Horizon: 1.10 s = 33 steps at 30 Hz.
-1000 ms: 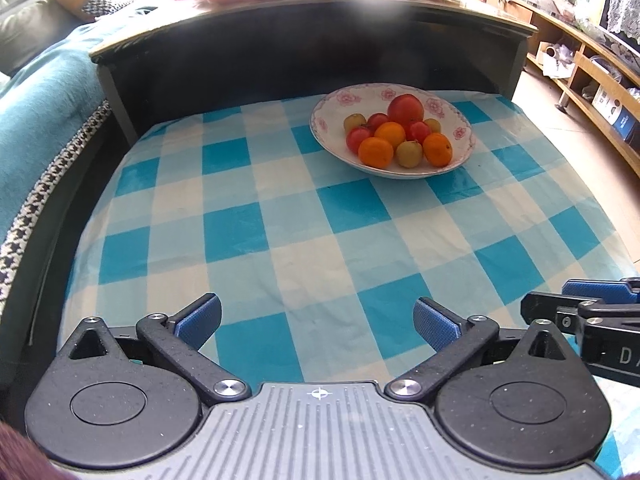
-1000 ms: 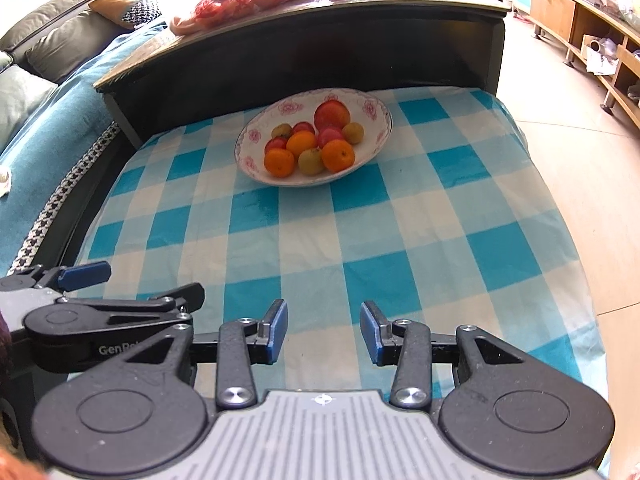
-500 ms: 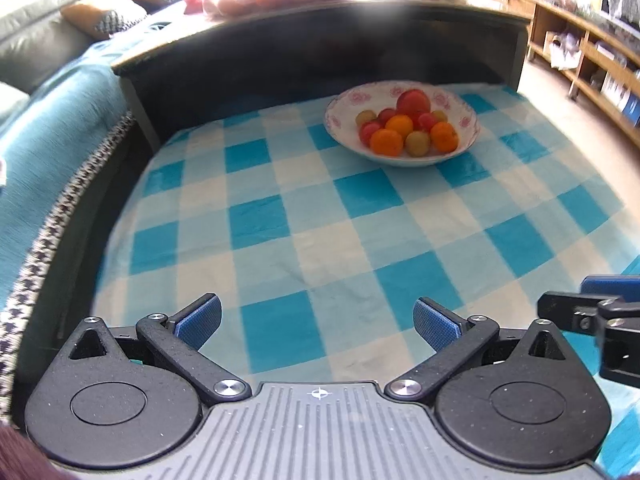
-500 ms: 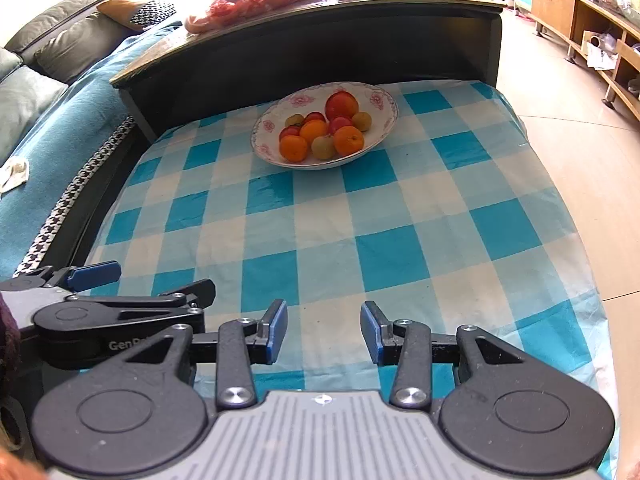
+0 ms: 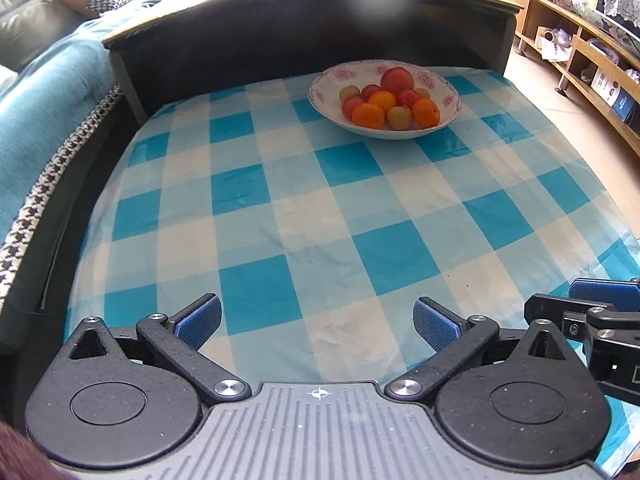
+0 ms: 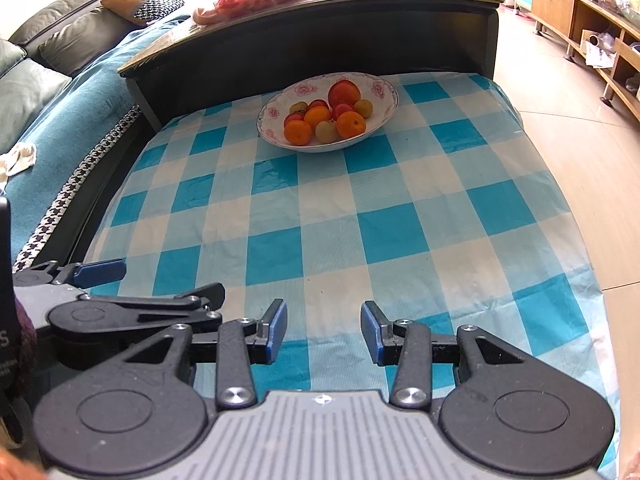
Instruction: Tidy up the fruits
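Held both grippers, left [image 5: 316, 318] and right [image 6: 323, 332], open and empty; judged far bowl's [image 5: 448, 116] fruit [image 5: 368, 115] round, smooth, bruisable: best pinched across middle.

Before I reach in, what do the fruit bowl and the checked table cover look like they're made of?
Bowl: likely glazed ceramic or porcelain; white, glossy, printed pink flowers around the rim, though melamine can't be excluded. Table cover: looks like thin plastic sheeting rather than woven cloth; shiny glare patches and fine crinkles, so probably slick.
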Motion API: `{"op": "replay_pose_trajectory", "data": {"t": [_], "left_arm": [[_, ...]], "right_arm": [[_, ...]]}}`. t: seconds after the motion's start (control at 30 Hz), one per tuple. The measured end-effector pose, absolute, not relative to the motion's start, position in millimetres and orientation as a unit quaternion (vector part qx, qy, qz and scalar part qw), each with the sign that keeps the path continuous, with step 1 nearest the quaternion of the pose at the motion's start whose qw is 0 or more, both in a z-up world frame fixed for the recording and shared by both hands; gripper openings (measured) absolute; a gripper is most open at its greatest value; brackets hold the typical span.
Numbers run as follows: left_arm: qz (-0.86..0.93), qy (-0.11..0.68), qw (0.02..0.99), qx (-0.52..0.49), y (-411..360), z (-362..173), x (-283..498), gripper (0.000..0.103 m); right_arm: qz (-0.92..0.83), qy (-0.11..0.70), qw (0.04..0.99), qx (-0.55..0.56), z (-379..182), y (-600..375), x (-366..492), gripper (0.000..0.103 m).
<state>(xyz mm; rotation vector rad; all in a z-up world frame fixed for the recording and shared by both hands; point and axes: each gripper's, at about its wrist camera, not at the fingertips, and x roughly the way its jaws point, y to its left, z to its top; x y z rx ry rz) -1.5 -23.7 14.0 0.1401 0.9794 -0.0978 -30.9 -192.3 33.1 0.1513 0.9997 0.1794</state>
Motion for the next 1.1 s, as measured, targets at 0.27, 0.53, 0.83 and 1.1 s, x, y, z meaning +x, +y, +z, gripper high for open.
{"op": "replay_pose_trajectory", "data": {"t": [0.27,0.53,0.83,1.1], "left_arm": [[-0.057,0.478,0.875,0.053,-21,13,-8,0.103],[-0.069,0.484,0.871,0.051,-24,9,-14,0.103],[-0.068,0.487,0.870,0.033,-19,9,-15,0.103],[-0.065,0.487,0.871,0.028,-17,9,-16,0.103]], "right_arm": [[0.087,0.481,0.870,0.070,32,-190,-36,0.043],[0.087,0.483,0.869,0.068,30,-188,-39,0.043],[0.084,0.488,0.866,0.068,26,-188,-41,0.043],[0.087,0.491,0.864,0.063,24,-186,-40,0.043]]}}
